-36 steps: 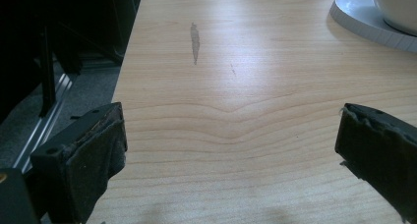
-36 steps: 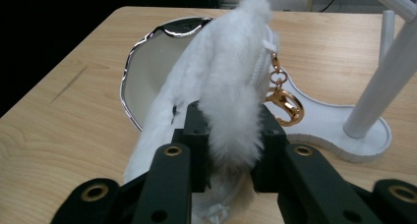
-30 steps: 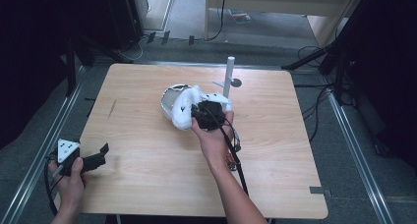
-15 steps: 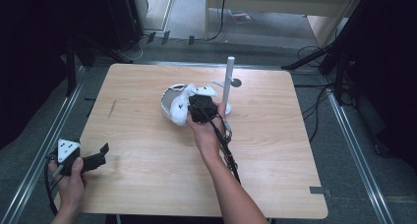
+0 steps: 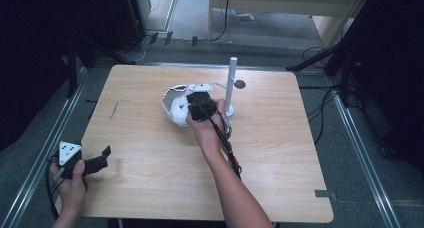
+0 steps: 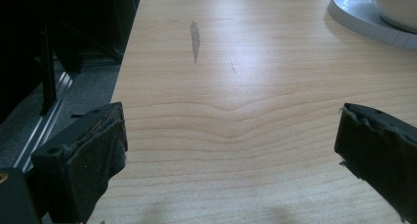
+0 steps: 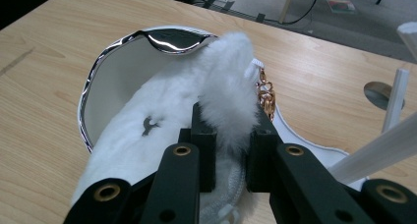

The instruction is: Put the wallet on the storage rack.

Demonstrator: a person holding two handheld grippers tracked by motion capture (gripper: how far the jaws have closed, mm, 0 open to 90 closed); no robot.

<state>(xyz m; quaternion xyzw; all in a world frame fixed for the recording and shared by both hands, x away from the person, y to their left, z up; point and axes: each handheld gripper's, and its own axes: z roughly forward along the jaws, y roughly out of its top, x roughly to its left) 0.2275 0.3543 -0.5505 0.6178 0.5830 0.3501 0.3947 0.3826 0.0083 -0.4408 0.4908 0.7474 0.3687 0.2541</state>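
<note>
My right gripper (image 5: 200,104) is shut on a white fluffy pouch (image 7: 223,81) with a gold chain (image 7: 265,94), pinching a fold of it between the jaws (image 7: 230,123). The pouch (image 5: 179,109) hangs partly inside a white bowl (image 7: 105,81) with a chrome rim, which stands on a white saucer (image 7: 307,140) mid-table. My left gripper (image 5: 102,156) rests at the table's near left corner, open, with bare wood between its pads (image 6: 98,150).
A white post on a round base (image 5: 231,85) stands just right of the bowl (image 5: 169,95), close to my right hand. A small dark disc (image 5: 240,84) lies behind it. The saucer's rim (image 6: 364,17) lies far ahead of the left gripper.
My right gripper has carried the pouch a little farther away and leftward, over the bowl. The left gripper has stayed put.
</note>
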